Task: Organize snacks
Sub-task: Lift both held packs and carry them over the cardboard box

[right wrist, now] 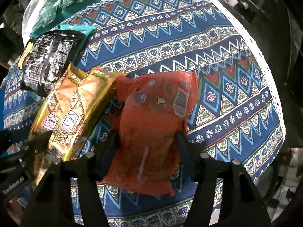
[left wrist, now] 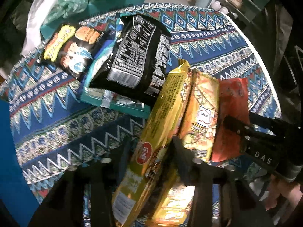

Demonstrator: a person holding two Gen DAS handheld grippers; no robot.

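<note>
Clearly light, crinkly, slippery: right gripper [right wrist: 146, 141] jaws pinching red packet [right wrist: 151, 113] mid-body; left gripper [left wrist: 151, 147] jaws loosely straddling yellow pack [left wrist: 161, 117] (barely gripped).

Both tools point steeply downward, side by side. The left tool [left wrist: 151, 143] has its two dark fingers [left wrist: 111, 151] spread to either side of a yellow packet [left wrist: 162, 113] — whether the pads press it cannot be told. The right tool [right wrist: 147, 138] has its fingers [right wrist: 181, 141] against the flanks of an orange packet [right wrist: 151, 123], gripping it. A hand [left wrist: 282, 191] shows at the left view's lower right edge — bare fingers curled.
</note>
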